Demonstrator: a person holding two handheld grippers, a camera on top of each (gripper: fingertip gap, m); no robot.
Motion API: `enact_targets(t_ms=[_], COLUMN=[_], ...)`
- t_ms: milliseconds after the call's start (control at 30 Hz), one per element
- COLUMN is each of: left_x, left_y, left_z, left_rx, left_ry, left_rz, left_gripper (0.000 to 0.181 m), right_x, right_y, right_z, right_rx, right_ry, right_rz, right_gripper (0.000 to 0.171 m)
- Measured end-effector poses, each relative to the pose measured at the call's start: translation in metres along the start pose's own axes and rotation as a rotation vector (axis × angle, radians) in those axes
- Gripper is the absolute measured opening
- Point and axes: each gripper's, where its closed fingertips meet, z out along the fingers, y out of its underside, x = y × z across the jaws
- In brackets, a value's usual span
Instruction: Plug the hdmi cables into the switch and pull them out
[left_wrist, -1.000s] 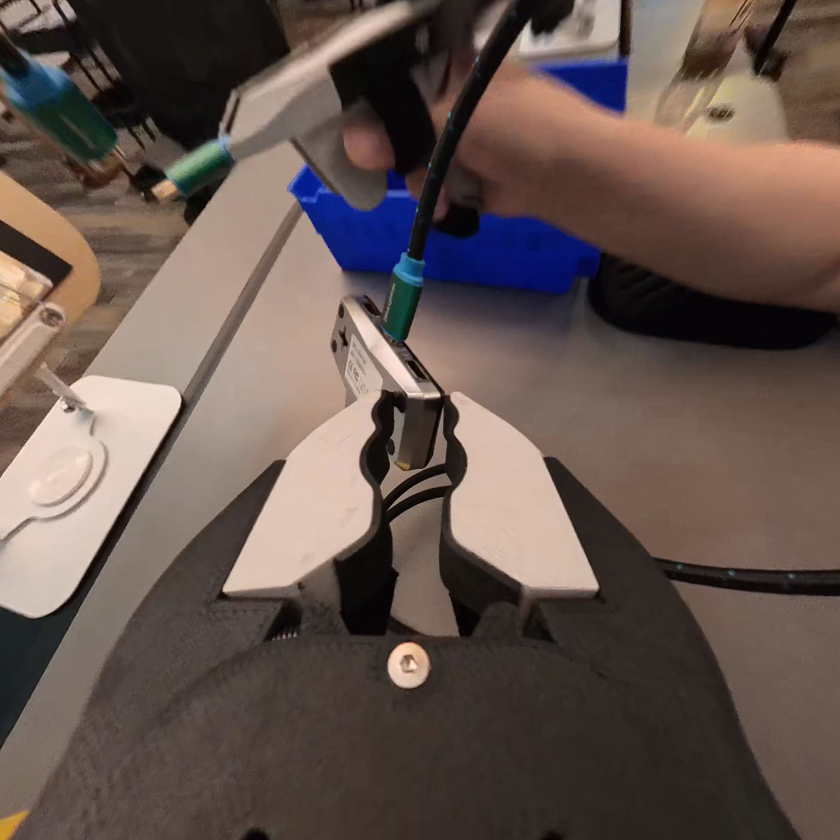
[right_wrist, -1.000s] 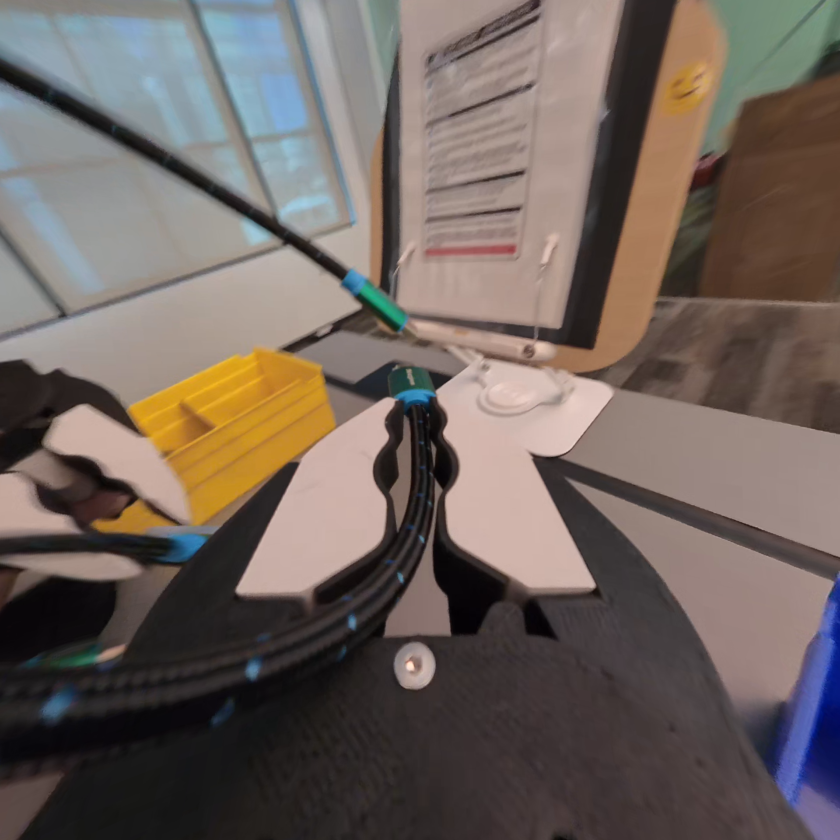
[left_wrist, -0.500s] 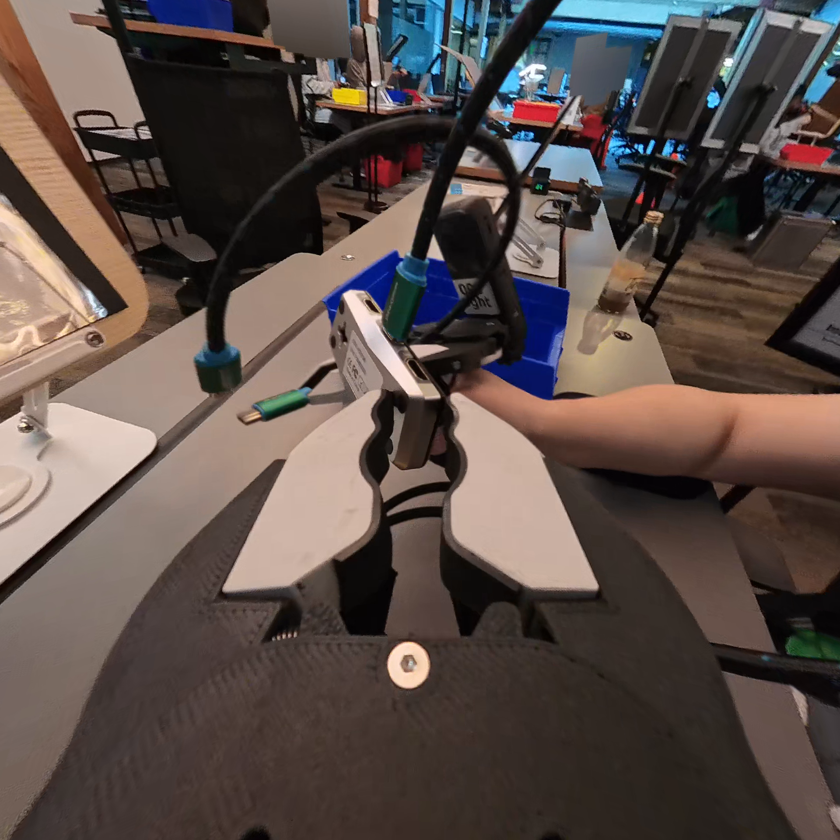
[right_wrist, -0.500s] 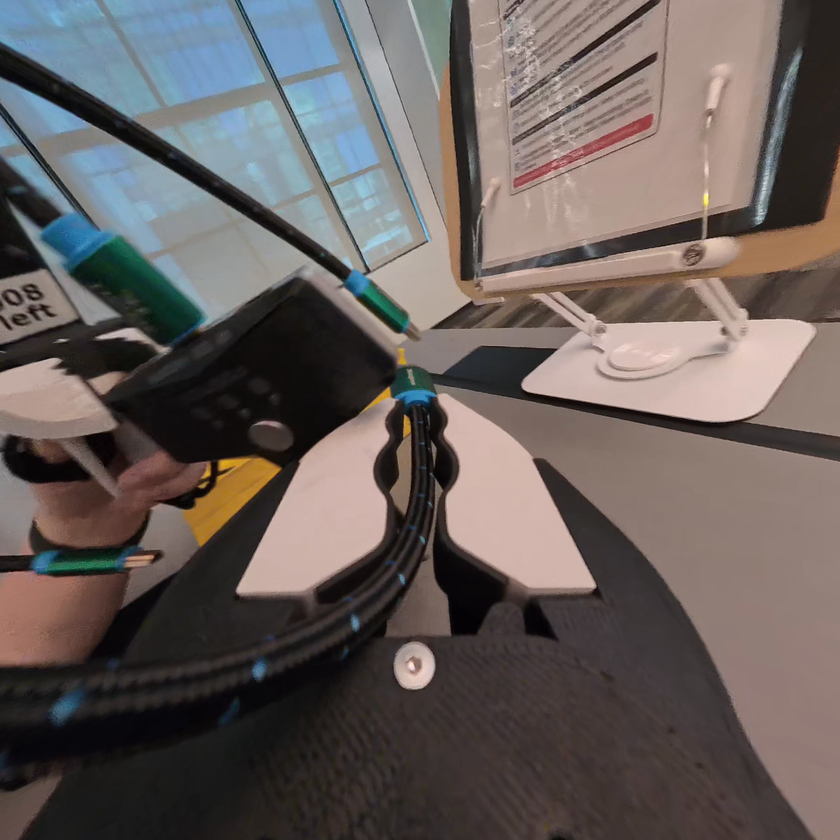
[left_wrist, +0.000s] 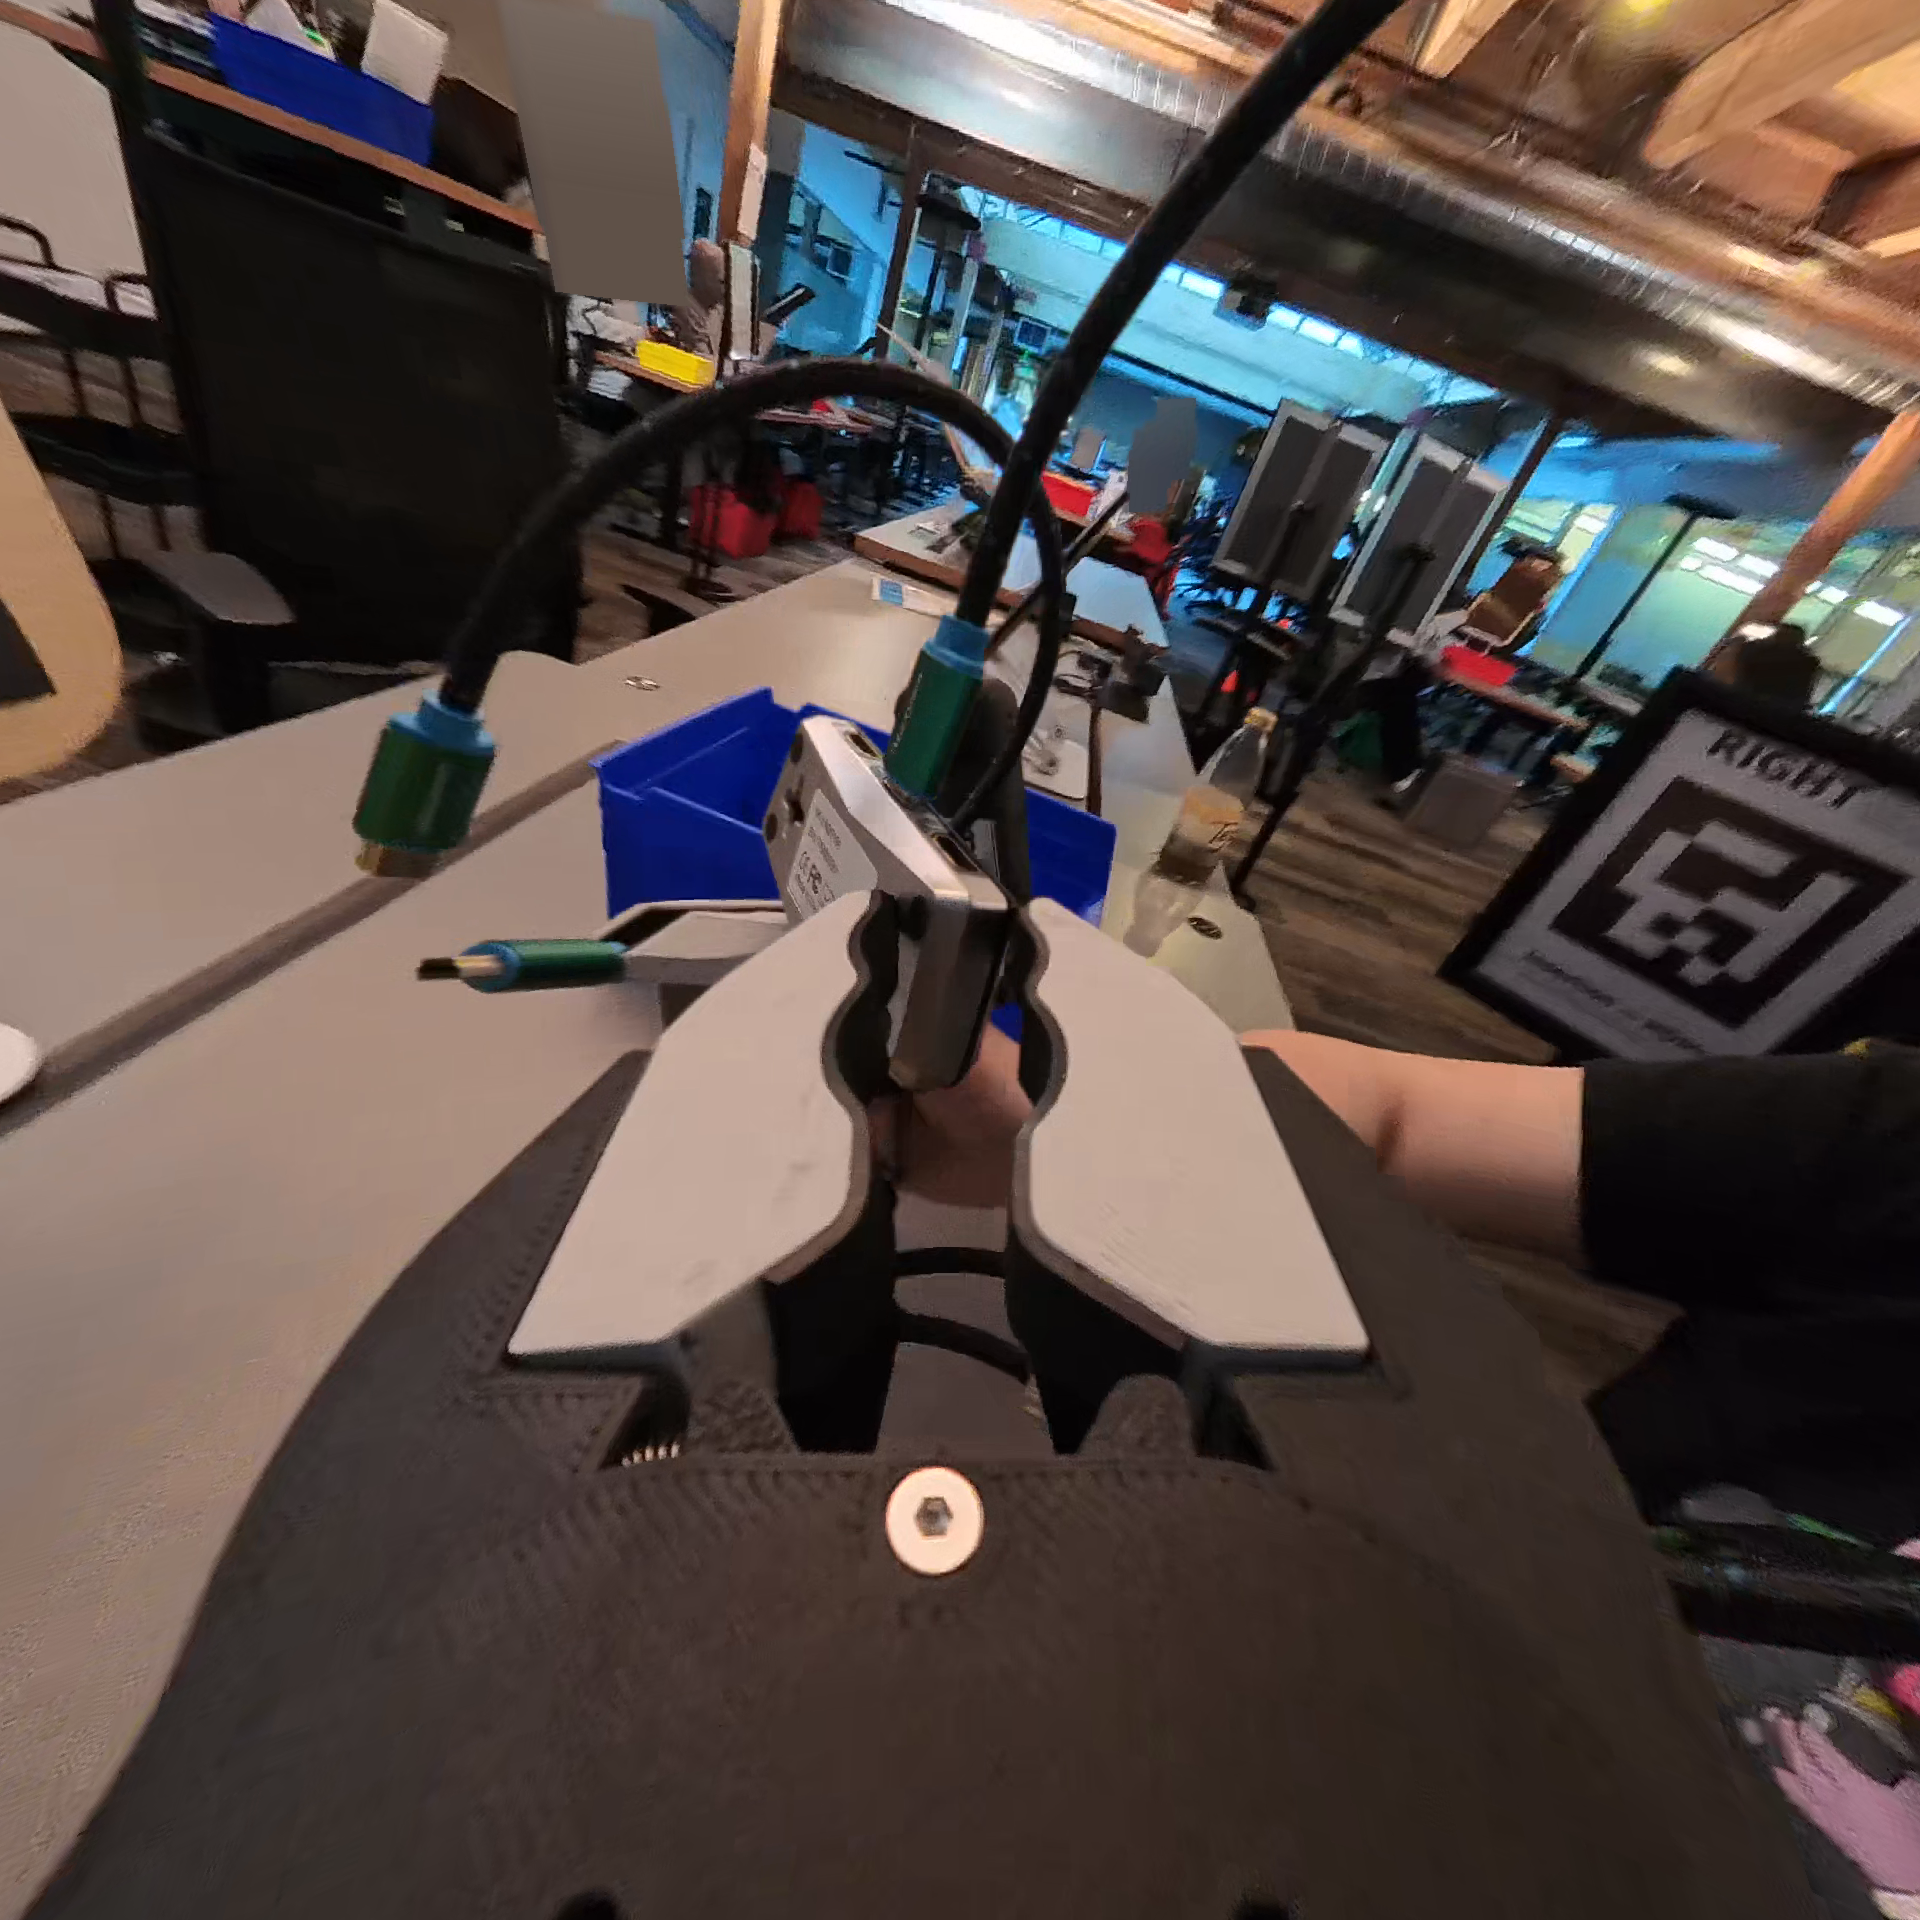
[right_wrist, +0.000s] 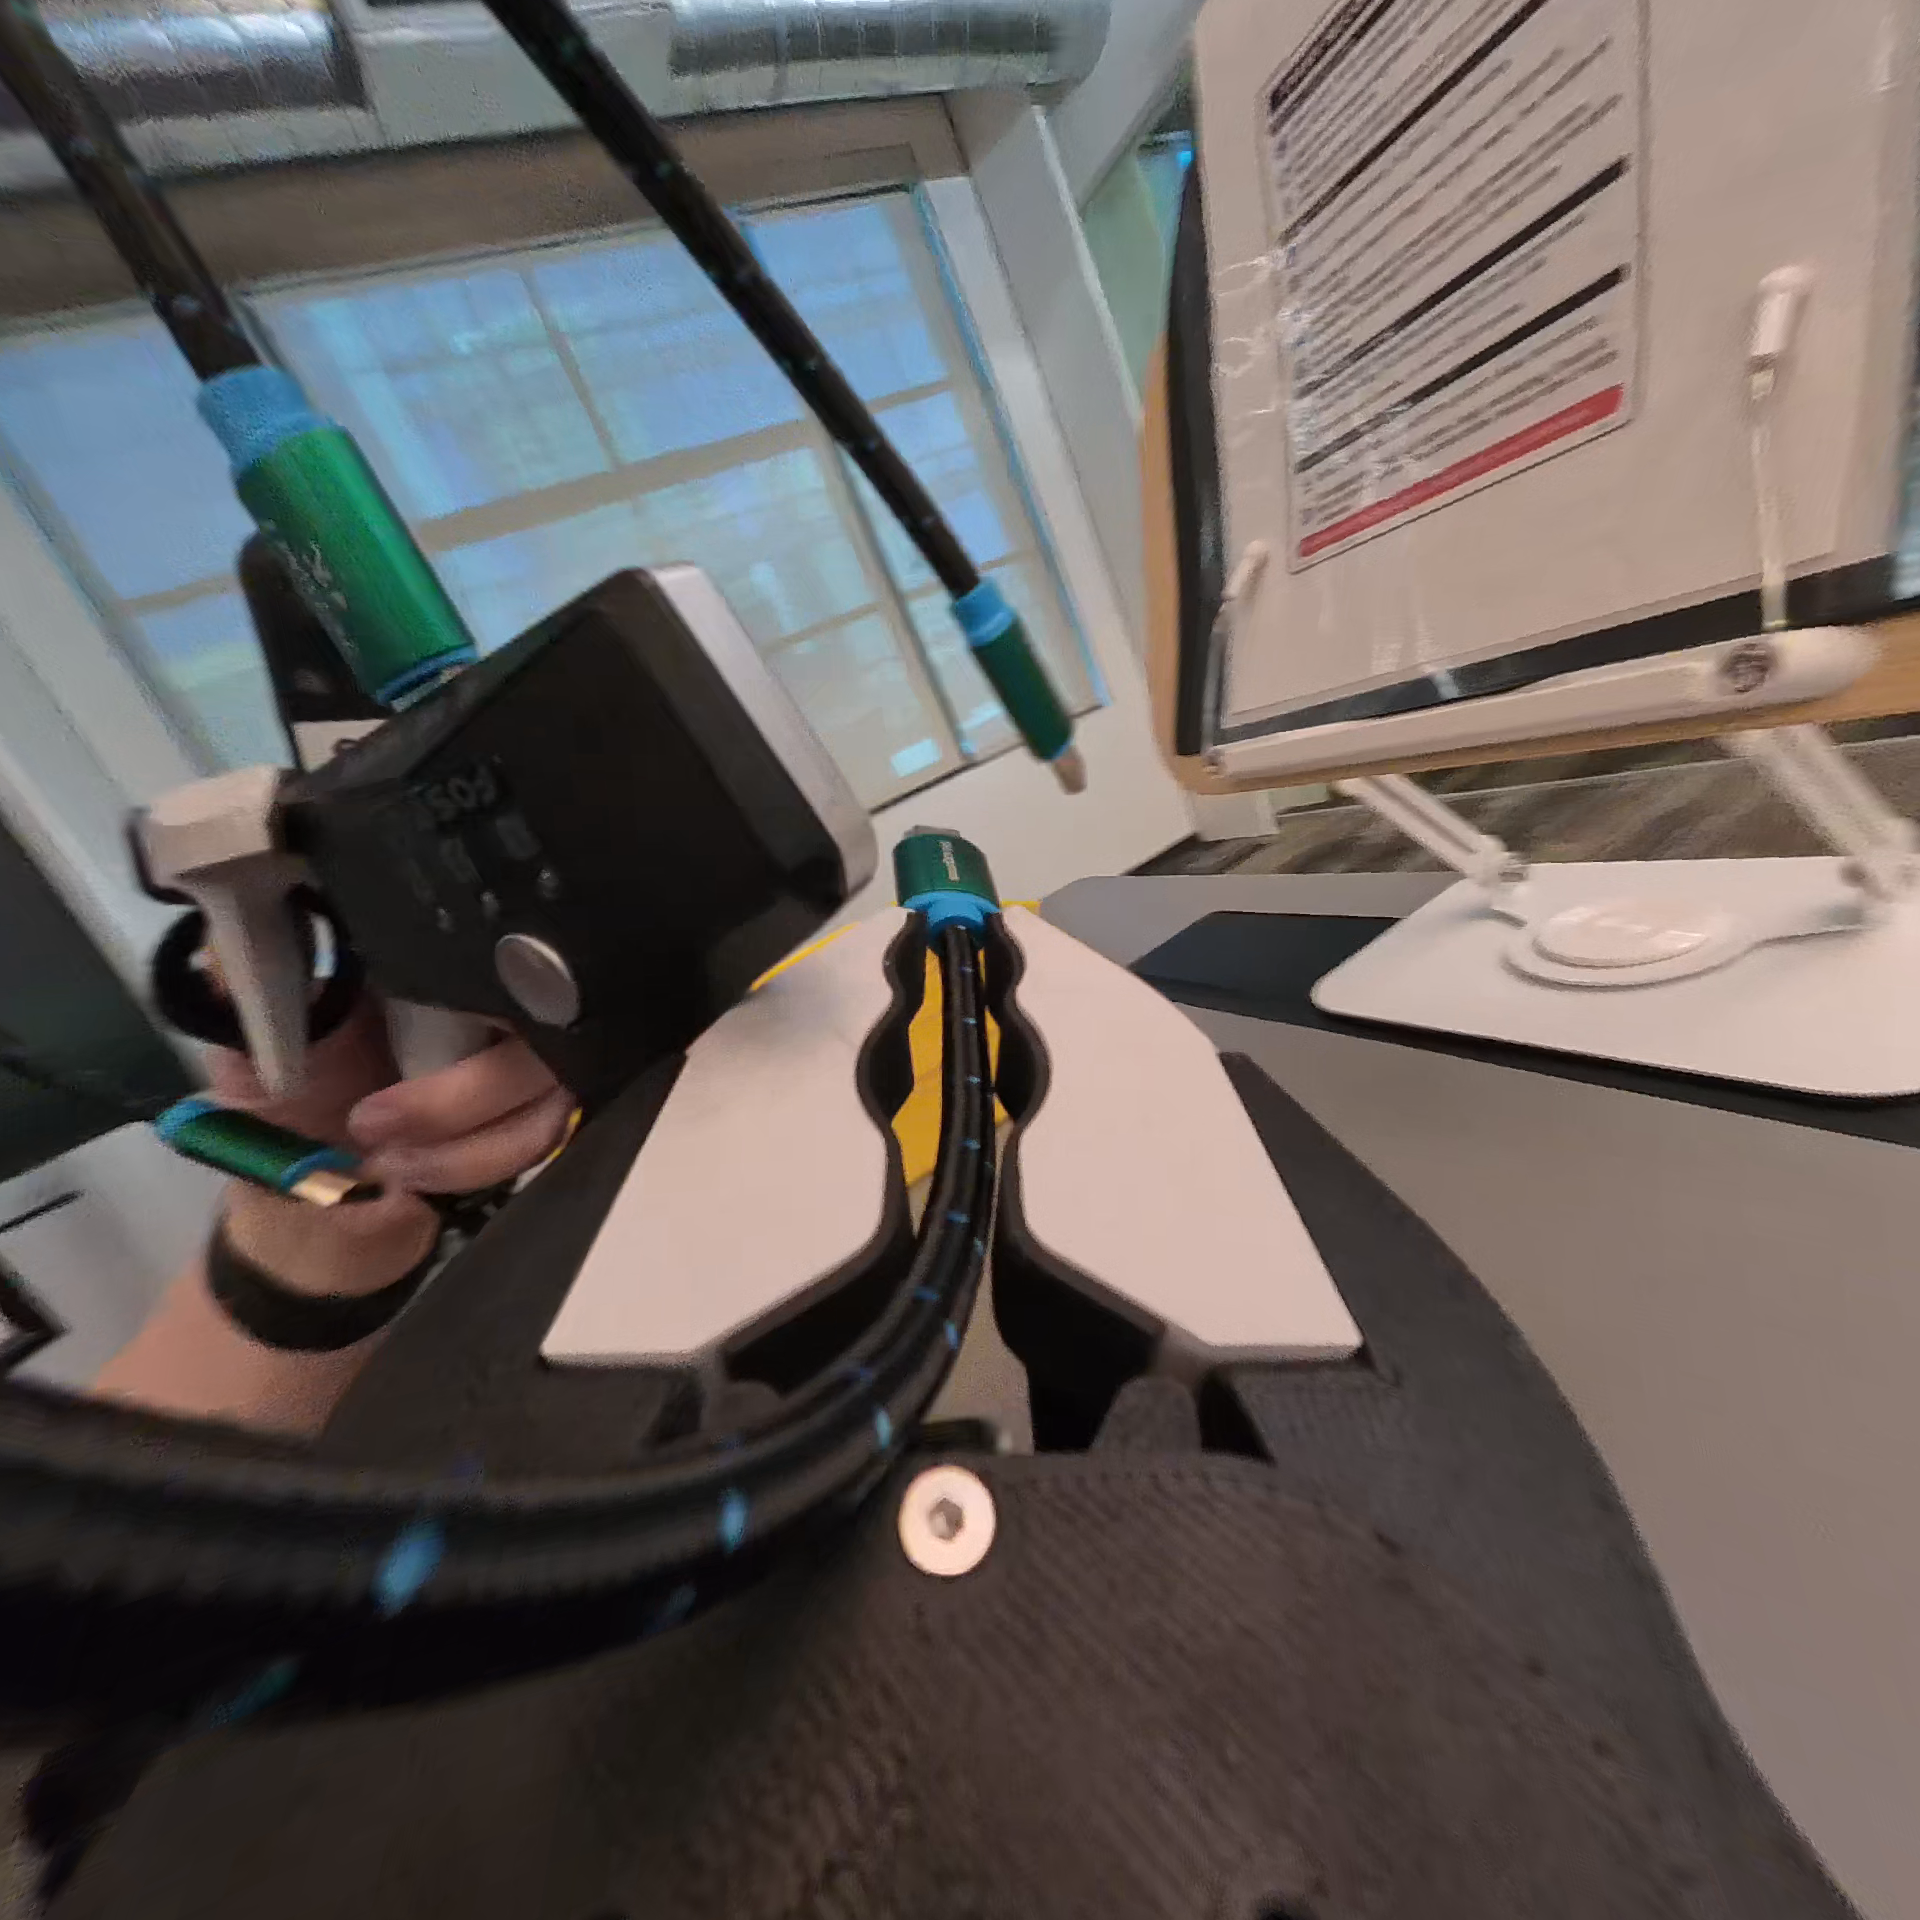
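The left gripper (left_wrist: 940, 997) is closed on the near end of the HDMI switch (left_wrist: 883, 862), a small silver box that it holds lifted above the grey desk (left_wrist: 260, 1143) and tilted away from the camera. 1 HDMI cable with a green plug (left_wrist: 932, 717) is plugged into the upper face of the switch, and its black cord rises up out of the left wrist view. A second green plug (left_wrist: 421, 779) hangs free in the air to the left, at the end of a cord that makes an arch above the switch. A third green plug (left_wrist: 545, 963) points to the left, low, just beside the left gripper; here it is held by the right gripper, whose grey finger shows behind it. In the right wrist view, the right gripper (right_wrist: 951, 940) is clamped on a black braided cable (right_wrist: 956, 1101) just behind its green plug (right_wrist: 940, 868), and the plug points forward, close to the corner of the switch (right_wrist: 582, 831) but not touching it. The other gripper is seen here on the left, with the person's hand (right_wrist: 416, 1122) under it. A blue bin (left_wrist: 686, 821) stands on the desk behind the switch, and a white document stand (right_wrist: 1621, 966) stands on the desk to the right in the right wrist view.
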Motion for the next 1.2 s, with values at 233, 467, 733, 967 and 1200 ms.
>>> enact_targets(t_ms=[233,467,733,967,1200], left_x=[-0.012,-0.026,-0.036,-0.036,-0.058], left_y=[0.001,0.015,0.034,0.036,0.058], left_z=[-0.001,0.003,0.010,0.007,0.014], left_rx=[0.052,-0.011,-0.129,-0.267,-0.281], left_ry=[0.002,-0.110,-0.222,-0.351,-0.429], left_rz=[-0.104,-0.062,0.087,0.450,0.576], left_gripper=[0.021,0.025,0.023,0.021,0.020], right_x=[0.010,0.014,0.016,0.018,0.055], right_y=[-0.002,0.013,0.029,0.033,0.016], right_z=[-0.005,-0.002,-0.001,0.003,-0.015], right_rx=[-0.033,-0.084,-0.114,-0.183,-0.167], right_ry=[0.134,0.165,0.161,0.125,0.235], right_rz=[-0.231,-0.107,-0.024,-0.007,0.050], right_gripper=[0.010,0.011,0.011,0.011,0.011])
